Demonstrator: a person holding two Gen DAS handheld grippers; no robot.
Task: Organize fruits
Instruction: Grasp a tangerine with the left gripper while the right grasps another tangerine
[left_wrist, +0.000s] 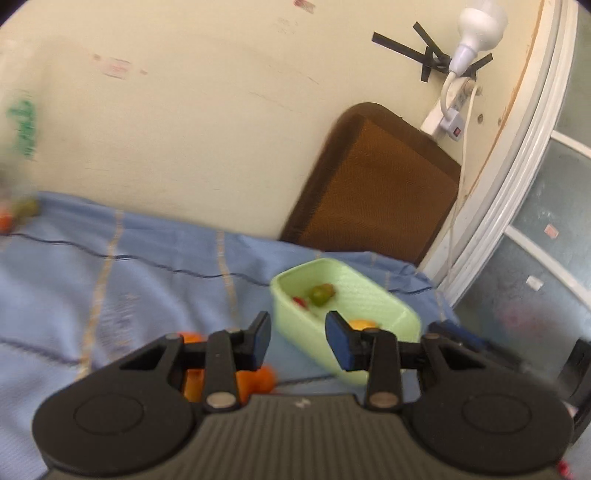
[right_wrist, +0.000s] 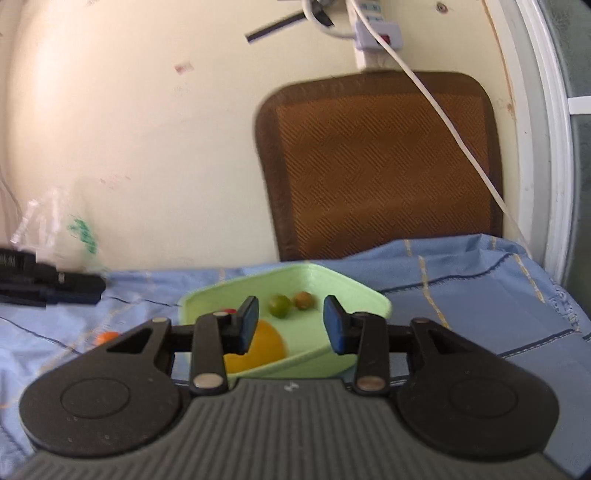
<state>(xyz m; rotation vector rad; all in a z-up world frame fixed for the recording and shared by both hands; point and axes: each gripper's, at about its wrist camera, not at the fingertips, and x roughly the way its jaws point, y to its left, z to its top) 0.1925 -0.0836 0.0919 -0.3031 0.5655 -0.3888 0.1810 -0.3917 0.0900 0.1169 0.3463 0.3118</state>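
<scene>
A pale green basket (left_wrist: 391, 314) (right_wrist: 354, 291) sits on a blue cloth. In it lie a green fruit (left_wrist: 319, 294) (right_wrist: 279, 305), a small brownish fruit (right_wrist: 303, 300), a red piece (left_wrist: 300, 302) and a yellow-orange fruit (right_wrist: 264, 345) (left_wrist: 360, 324). My left gripper (left_wrist: 298, 341) is open and empty, just left of the basket; orange fruits (left_wrist: 258, 382) lie on the cloth under its left finger. My right gripper (right_wrist: 289, 325) is open and empty, above the basket's near side. The left gripper also shows at the left edge of the right wrist view (right_wrist: 48, 286).
The blue cloth (left_wrist: 110, 280) (right_wrist: 480, 295) runs back to a cream wall. A brown mat (left_wrist: 373, 192) (right_wrist: 380, 166) leans on the wall behind the basket. A plastic bag (right_wrist: 55, 229) with more fruit (left_wrist: 14, 214) lies far left. One orange fruit (right_wrist: 107, 336) sits left of the basket. A white door frame (left_wrist: 517, 166) stands right.
</scene>
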